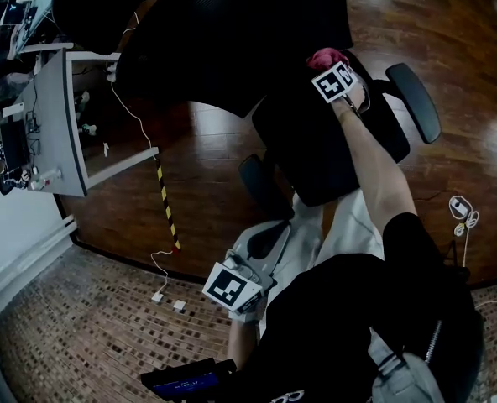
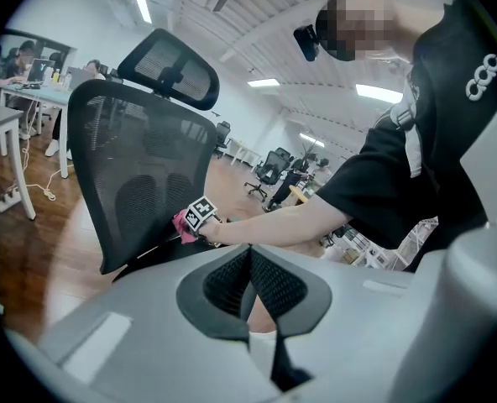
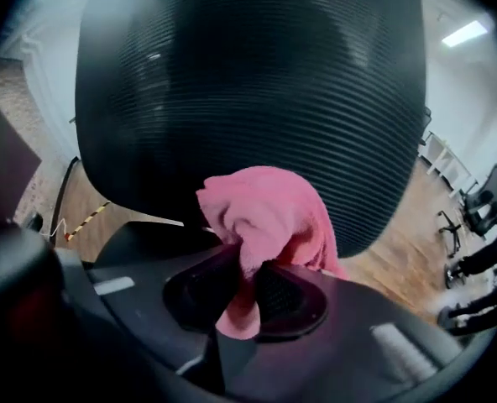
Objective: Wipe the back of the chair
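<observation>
The person bends over a black office chair (image 1: 316, 158) and holds the right gripper (image 3: 247, 263) out to it. Its fingers (image 3: 286, 296) are clamped on a pink cloth (image 3: 269, 212), which bunches up above them, approx. in the middle of the right gripper view. Behind the cloth the ribbed chair back (image 3: 257, 82) fills nearly the whole upper frame. In the left gripper view the same cloth sits at the low part of the chair back, center-left of the frame. It looks pressed to the mesh, but real contact I cannot confirm.

The left gripper (image 2: 250, 259) is held low and well apart from the chair back, near the person's body at the bottom of the head view. Its fingers (image 2: 278, 284) are together w/ nothing between them, so it takes no part in the work now.

About progress: I judge the wiping is under way, at the lower zone. The mesh shows no wet trace or dust line, so which parts are already done I cannot tell. Prob. left: the middle and upper mesh, and maybe the headrest (image 2: 171, 67) at the upper left of the left gripper view. The armrest (image 1: 415, 101), right of the cloth in the head view, and the table (image 1: 60, 133) at the left edge are well apart from both grippers.
</observation>
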{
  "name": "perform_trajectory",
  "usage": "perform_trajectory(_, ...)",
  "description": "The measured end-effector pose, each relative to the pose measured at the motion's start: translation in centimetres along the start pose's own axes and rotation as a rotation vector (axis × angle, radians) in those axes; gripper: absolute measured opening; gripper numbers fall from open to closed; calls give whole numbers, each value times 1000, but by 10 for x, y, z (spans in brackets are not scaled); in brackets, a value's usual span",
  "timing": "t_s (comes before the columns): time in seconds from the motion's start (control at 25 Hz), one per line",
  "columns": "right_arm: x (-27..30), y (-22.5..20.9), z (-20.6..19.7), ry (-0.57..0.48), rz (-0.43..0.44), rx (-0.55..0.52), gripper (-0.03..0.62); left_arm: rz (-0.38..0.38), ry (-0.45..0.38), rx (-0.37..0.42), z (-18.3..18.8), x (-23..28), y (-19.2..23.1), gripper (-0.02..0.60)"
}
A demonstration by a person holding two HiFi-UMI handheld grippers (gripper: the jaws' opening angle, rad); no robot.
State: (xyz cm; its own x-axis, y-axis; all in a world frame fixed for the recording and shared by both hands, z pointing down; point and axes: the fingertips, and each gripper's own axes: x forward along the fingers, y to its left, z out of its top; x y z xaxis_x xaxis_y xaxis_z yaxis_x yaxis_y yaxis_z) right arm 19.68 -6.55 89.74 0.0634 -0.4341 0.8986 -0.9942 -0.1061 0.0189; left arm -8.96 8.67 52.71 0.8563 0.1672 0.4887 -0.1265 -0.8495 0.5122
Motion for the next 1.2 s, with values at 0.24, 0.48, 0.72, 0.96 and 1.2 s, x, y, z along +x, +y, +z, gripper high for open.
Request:
perform_trajectory(0.24, 16, 146, 32, -76, 166, -150, 46, 31, 38, -14, -18, -34, 16, -25)
perform_trajectory(0.48, 5, 258, 56, -121, 266, -286, 46, 53, 12, -23, -21, -57, 29, -25)
perform_trajectory(0.72, -7, 301, 56, -142, 345, -418, 46, 48, 15, -25, -17, -55, 29, -25)
perform_trajectory(0.96, -21, 222, 65, -173, 274, -349, 46, 43, -5, 4, -9, -38, 23, -25)
perform_trajectory(1.2, -48, 65, 66, -184, 100, -216, 46, -18, -13, 37, 14, 1, -3, -25)
